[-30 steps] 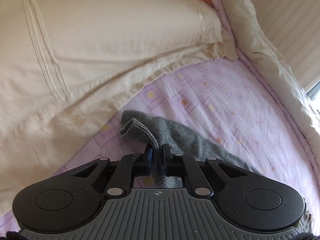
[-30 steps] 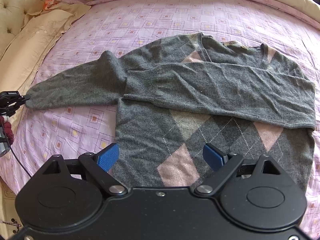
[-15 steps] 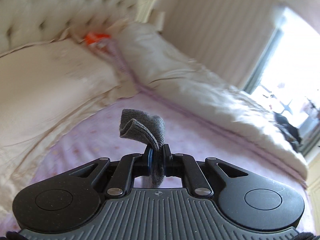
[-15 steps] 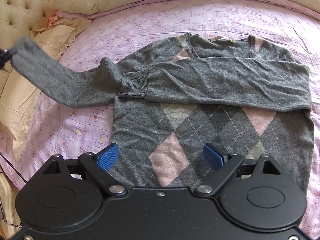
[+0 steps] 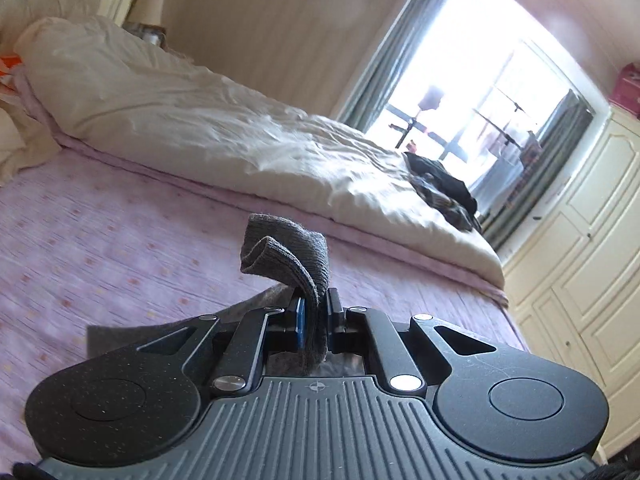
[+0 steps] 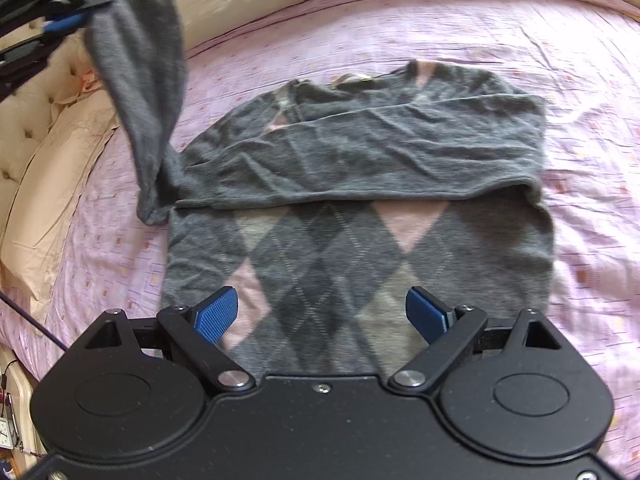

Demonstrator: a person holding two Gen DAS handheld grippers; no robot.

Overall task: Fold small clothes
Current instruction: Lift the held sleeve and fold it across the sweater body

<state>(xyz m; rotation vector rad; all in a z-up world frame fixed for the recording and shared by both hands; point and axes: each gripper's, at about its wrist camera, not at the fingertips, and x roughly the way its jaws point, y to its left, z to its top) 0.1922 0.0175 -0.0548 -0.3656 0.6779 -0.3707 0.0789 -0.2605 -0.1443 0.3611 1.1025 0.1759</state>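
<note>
A grey sweater with pink argyle diamonds lies flat on the purple bedsheet. One sleeve is folded across its chest. My left gripper is shut on the cuff of the other sleeve and holds it high in the air; this shows at the upper left of the right wrist view, where the lifted sleeve hangs down to the shoulder. My right gripper is open and empty, hovering over the sweater's hem.
A cream duvet is bunched along the far side of the bed, with dark clothes on it. Cream pillows and a tufted headboard lie left. A window and cream wardrobe doors stand beyond the bed.
My left gripper has lifted the sleeve cuff from the bed high into the air and swung toward the sweater. My right gripper stayed open over the hem.
</note>
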